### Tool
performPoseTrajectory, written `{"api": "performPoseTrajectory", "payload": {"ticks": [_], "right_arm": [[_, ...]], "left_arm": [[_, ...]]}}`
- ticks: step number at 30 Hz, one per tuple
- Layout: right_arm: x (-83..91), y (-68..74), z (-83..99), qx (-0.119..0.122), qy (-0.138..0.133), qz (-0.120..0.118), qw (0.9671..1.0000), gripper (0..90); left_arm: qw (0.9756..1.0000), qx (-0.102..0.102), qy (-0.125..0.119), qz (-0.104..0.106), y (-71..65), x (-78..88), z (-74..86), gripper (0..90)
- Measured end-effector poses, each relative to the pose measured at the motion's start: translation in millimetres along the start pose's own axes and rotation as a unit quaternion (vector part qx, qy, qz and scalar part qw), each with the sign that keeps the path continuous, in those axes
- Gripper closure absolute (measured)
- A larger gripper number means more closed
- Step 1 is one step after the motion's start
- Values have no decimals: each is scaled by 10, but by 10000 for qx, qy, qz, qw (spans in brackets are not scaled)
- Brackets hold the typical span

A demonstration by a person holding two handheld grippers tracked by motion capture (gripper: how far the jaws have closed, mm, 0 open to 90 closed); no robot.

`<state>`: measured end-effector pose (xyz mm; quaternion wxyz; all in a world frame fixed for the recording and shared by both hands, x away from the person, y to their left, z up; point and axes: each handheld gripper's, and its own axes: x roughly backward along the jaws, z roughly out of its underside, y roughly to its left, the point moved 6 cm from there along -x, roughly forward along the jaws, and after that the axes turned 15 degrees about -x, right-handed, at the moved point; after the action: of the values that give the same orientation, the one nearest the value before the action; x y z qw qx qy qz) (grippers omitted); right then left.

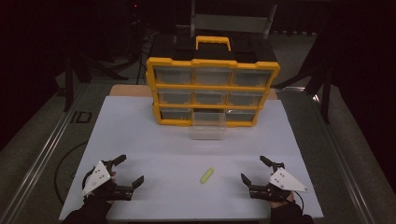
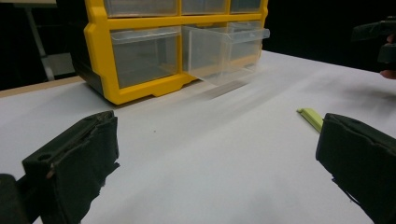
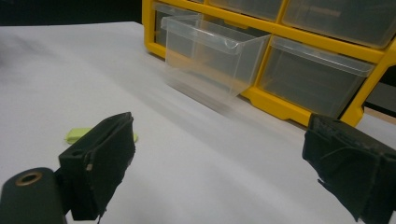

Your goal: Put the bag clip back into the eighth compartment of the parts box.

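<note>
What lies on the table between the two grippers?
In the high view, one small yellow-green stick lies on the white table between the open left gripper and open right gripper; the rest of that stretch is bare.

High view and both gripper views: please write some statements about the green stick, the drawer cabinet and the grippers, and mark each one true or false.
1. The small green stick lies on the white table between the two grippers. True.
2. The left gripper is shut on the stick. False: its jaws stand open and hold nothing.
3. The bottom middle drawer of the yellow drawer cabinet is pulled out. True.
4. The right gripper holds the drawer. False: it is open, near the table's front edge, apart from the drawer.
5. The pulled-out drawer is made of clear plastic. True.
</note>
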<state>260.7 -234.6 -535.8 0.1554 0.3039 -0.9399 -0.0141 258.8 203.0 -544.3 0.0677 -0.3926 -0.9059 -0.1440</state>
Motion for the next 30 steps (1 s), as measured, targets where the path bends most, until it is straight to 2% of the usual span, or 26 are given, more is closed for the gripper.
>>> {"api": "performPoseTrajectory", "payload": {"ticks": [14,18,21,25,27,30], "right_arm": [[0,-6,-9,0,-21,12,10000,92],[-1,-16,-14,-92,-73,12,9999,91],[3,-20,-15,-86,-45,65,9999,92],[3,-21,-23,-54,-64,77,9999,92],[-1,-16,-21,-63,-51,80,9999,92],[2,-11,-23,-62,-53,66,9999,92]], "left_arm": [[9999,65,-77,89,-9,-10,-88,0],[9998,4,-90,174,-24,-20,-203,0],[9996,26,-110,263,-24,-34,-299,0],[9996,-41,-81,273,-8,-50,-400,0],[9994,-11,-115,324,6,-77,-521,0],[9991,-112,-109,399,3,-114,-631,0]]}}
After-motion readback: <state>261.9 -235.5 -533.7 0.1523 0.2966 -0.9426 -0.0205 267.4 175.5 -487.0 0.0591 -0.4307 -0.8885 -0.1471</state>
